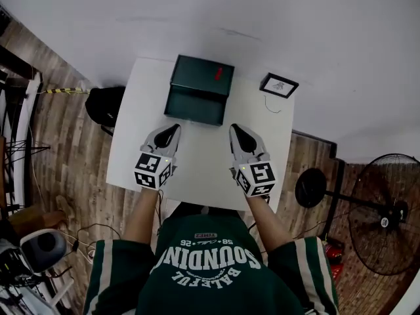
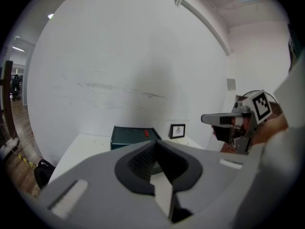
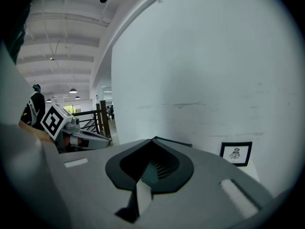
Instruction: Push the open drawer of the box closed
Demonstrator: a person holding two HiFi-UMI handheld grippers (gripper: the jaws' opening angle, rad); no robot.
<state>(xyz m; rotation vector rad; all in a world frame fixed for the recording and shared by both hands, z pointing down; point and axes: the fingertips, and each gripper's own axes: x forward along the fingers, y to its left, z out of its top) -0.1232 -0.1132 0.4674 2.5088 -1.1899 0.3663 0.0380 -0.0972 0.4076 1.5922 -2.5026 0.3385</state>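
Drawer [image 1: 195, 107] front faces left gripper [image 1: 172, 131], right gripper [image 1: 235, 130]; white table [image 1: 200, 159] between.

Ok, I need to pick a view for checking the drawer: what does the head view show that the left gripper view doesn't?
Head view only: the open drawer from above, plus a fan. Left gripper view only: the left gripper up close, shut on nothing, its body covering the box's lower front. Both: the box, the picture, the table and the right gripper.
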